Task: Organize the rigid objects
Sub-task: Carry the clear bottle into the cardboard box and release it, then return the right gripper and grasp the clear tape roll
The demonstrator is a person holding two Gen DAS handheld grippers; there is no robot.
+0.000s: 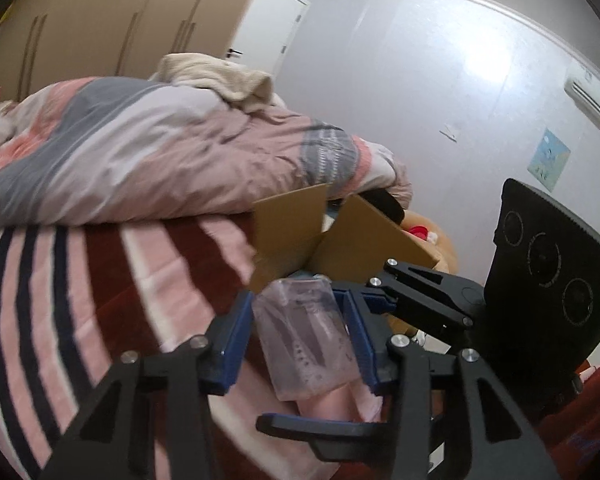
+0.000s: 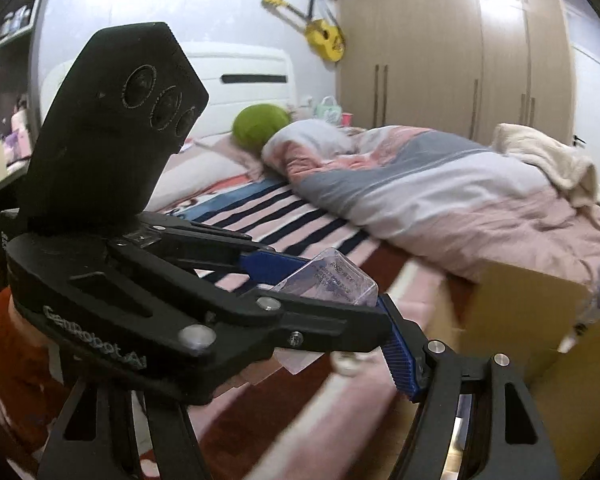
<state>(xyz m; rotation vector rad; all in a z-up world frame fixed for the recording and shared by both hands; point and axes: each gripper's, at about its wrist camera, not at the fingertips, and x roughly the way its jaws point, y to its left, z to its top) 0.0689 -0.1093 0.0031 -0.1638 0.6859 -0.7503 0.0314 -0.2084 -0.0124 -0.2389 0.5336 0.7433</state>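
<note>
A small clear plastic container (image 1: 306, 340) hangs above the bed. My left gripper (image 1: 296, 300) is shut on it, with a blue pad pressed on each side. From the right comes my right gripper (image 1: 298, 358), its jaws set lengthwise over the same container. In the right wrist view one blue pad (image 2: 400, 352) meets the container's (image 2: 332, 280) end. The other pad is hidden behind the left gripper (image 2: 332, 284). An open cardboard box (image 1: 292, 232) stands on the bed just beyond.
The bed carries a striped sheet (image 1: 60, 300) and a bunched pink and grey quilt (image 1: 160, 152) right behind the box (image 2: 520, 308). Something red (image 1: 418, 232) shows inside the box. A person's red sleeve (image 2: 4, 340) is at the left edge. Wardrobes (image 2: 460, 60) line the far wall.
</note>
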